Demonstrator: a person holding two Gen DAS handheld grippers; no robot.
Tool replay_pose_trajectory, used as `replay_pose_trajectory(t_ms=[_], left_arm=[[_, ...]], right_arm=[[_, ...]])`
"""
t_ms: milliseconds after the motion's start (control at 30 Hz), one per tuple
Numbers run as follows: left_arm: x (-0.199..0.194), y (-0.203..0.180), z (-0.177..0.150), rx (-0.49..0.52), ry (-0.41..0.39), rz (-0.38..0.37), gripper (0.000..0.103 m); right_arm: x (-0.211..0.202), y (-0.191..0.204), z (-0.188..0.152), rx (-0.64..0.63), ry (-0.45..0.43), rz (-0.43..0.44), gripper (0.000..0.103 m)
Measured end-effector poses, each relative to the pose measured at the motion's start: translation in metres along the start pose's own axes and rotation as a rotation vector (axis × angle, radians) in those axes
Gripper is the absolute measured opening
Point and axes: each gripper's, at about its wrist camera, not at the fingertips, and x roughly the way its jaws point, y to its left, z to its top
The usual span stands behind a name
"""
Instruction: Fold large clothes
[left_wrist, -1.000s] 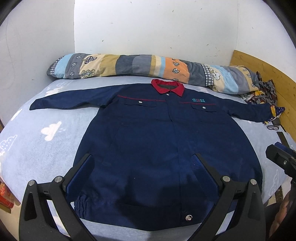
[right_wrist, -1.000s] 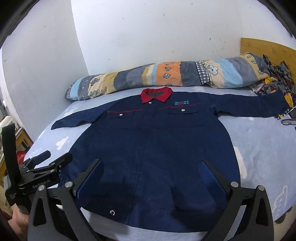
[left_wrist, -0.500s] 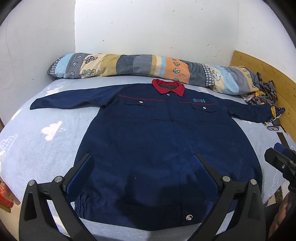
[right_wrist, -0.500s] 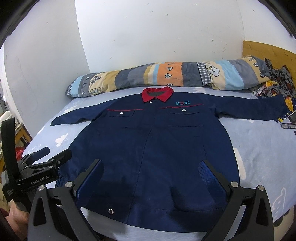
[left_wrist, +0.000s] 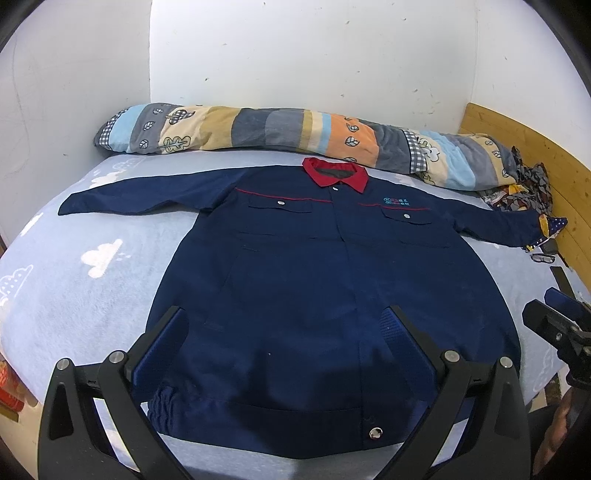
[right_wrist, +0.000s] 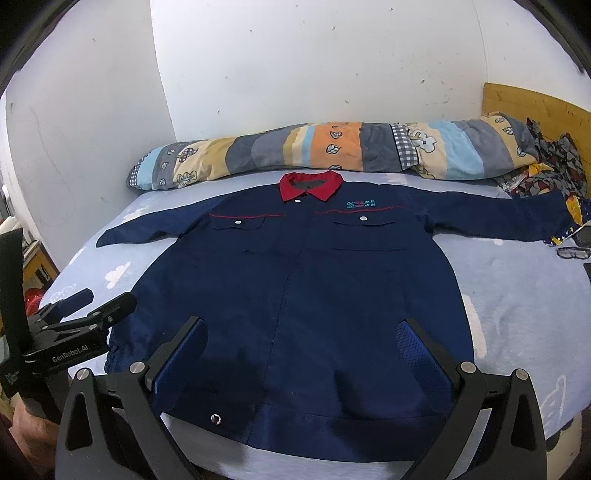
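We found the navy jacket (left_wrist: 325, 295) spread flat, face up on the bed (left_wrist: 74, 295), sleeves out — ready for a first fold. We held the left gripper (left_wrist: 284, 332) and right gripper (right_wrist: 303, 339) spread and empty above its hem.

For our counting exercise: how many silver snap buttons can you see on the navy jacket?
4: one under the red collar, one on each chest pocket flap, one on the hem band. Others may hide under the front placket.
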Motion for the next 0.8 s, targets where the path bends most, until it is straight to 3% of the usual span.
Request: replay_pose_trajectory(t_ms=[433,567,800], left_arm=[[0.005,-0.004,0.000,0.004,0.018,-0.009,0.103],[0.010,-0.011,-0.001,0.020,0.032,-0.013,0.103],[0.013,-0.022,-0.005,0.052,0.049,-0.019,0.103]], right_arm=[[0.004,-0.002,0.000,-0.004,0.012,-0.023,0.103],[0.007,-0.002,0.000,-0.013,0.017,-0.101,0.103],[0.012,-0.005,0.000,-0.007,0.041,-0.128,0.103]])
